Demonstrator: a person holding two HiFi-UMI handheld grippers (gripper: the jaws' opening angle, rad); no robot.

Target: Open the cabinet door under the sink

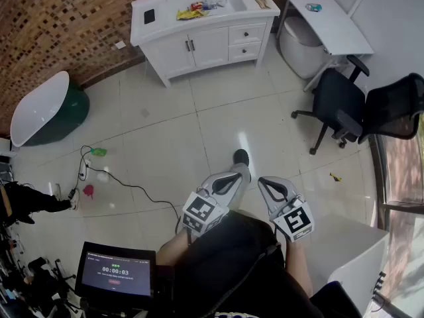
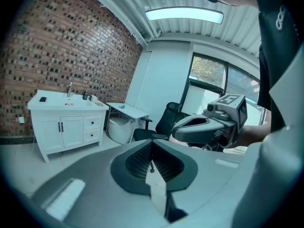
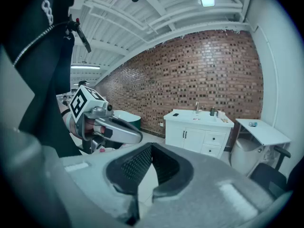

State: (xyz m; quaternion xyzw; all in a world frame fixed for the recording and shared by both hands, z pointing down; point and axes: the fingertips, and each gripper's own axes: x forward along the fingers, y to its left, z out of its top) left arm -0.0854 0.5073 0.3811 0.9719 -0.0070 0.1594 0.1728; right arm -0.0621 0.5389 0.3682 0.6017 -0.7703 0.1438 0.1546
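- A black wheeled office chair (image 1: pixel 334 101) stands touching a second black mesh chair (image 1: pixel 401 105), near a white rectangular table (image 1: pixel 328 25).
- A green-sided white bathtub (image 1: pixel 40 108) stands near the brown brick wall (image 1: pixel 59 18).
- A thin black cable (image 1: pixel 136 187) lies on the pale tiled floor (image 1: pixel 165 128).

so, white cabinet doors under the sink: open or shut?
Shut. Both white cabinet doors sit flush with the drawer fronts; black handles meet at the seam.

The cabinet (image 1: pixel 173 53) looks smooth, the brick wall (image 1: pixel 66 18) rough.
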